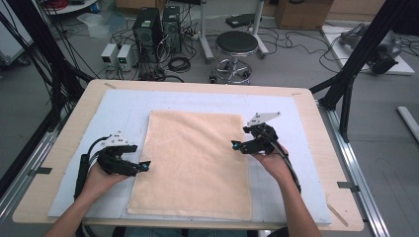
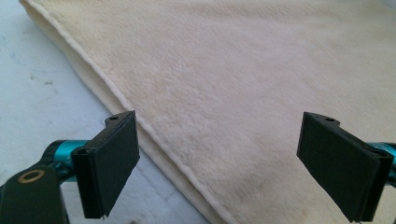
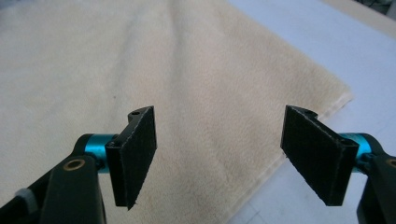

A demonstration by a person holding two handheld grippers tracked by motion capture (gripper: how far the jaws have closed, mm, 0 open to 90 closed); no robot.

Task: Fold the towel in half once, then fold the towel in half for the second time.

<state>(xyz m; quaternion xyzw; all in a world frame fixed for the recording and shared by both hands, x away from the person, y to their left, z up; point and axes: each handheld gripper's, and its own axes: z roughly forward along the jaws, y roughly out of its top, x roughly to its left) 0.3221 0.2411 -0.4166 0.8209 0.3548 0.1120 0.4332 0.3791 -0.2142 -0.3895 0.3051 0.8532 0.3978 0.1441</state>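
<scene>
While above the towel [image 1: 195,163] (cream, flat) — both grippers' fingers apart, nothing between

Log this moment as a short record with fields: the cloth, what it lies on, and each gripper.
cloth: cream towel, lying flat, apparently folded, its left edge looks doubled in the left gripper view
surface: pale blue mat on a wooden table
left gripper: jaws open, nothing between the pads, above the towel's left edge
right gripper: jaws open, nothing held, above the towel's right edge
hands: left hand and right hand, one on each gripper
beyond the table: black stool, computer towers
</scene>
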